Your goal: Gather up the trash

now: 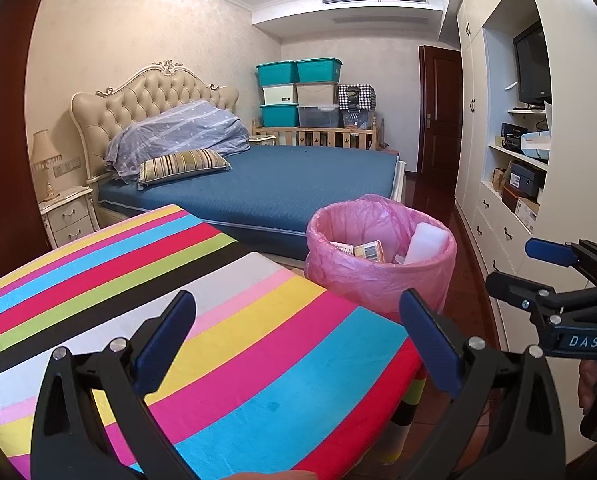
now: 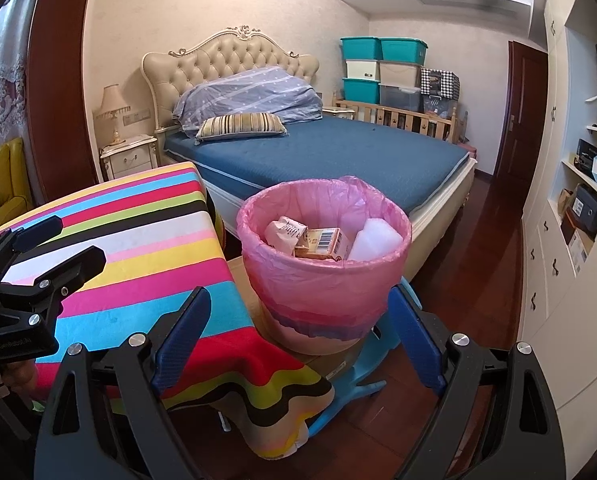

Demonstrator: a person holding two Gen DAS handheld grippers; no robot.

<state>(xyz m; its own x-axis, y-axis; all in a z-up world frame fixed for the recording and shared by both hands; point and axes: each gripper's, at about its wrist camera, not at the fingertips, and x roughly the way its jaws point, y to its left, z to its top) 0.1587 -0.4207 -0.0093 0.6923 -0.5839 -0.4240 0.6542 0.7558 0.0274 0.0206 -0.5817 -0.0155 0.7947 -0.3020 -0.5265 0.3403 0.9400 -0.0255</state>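
Pink-lined bin (image 2: 324, 256) centre frame, holds trash. My left gripper (image 1: 298, 344) hovers level over striped table (image 1: 226, 320), jaws apart, empty; right gripper (image 2: 298, 344) faces bin, likewise.

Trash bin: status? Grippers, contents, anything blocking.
Left gripper open, empty, over striped table. Right gripper open, empty, facing pink-lined trash bin. Bin holds barcoded carton, crumpled wrapper, white foam block. Nothing blocking.
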